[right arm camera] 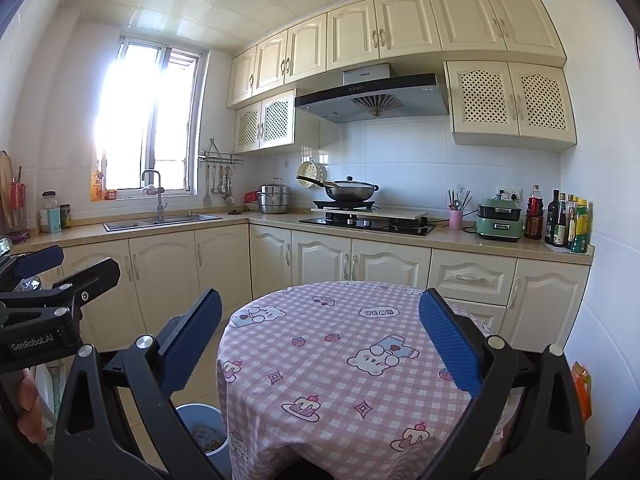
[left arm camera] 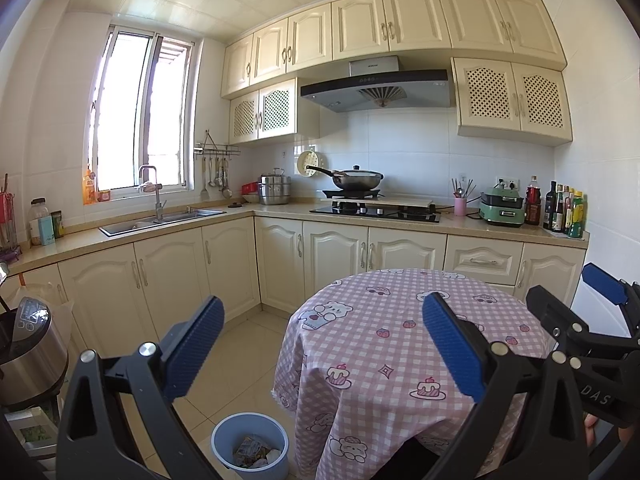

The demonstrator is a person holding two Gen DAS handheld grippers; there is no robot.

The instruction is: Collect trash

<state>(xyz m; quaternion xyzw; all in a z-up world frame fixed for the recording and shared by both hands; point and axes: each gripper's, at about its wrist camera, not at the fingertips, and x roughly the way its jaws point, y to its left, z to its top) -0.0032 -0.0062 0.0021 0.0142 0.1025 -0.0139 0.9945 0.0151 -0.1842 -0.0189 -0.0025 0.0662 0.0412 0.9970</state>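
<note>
A blue trash bin point(left arm camera: 250, 446) stands on the floor left of a round table point(left arm camera: 400, 344) with a pink checked cloth; crumpled wrappers point(left arm camera: 250, 452) lie inside it. The bin also shows in the right wrist view point(right arm camera: 202, 430), partly behind the table point(right arm camera: 344, 360). My left gripper point(left arm camera: 324, 344) is open and empty, held above the table's near left side. My right gripper point(right arm camera: 320, 348) is open and empty above the table. The right gripper also shows at the right edge of the left wrist view point(left arm camera: 568, 300). The tabletop shows no trash.
Cream cabinets and a counter run along the back with a sink point(left arm camera: 160, 220), a hob with a wok point(left arm camera: 356, 180), a steamer pot point(left arm camera: 274, 190), bottles point(left arm camera: 564, 208) and a green appliance point(left arm camera: 502, 210). A rice cooker point(left arm camera: 28, 352) stands at the left. An orange packet point(right arm camera: 582, 388) hangs at the right.
</note>
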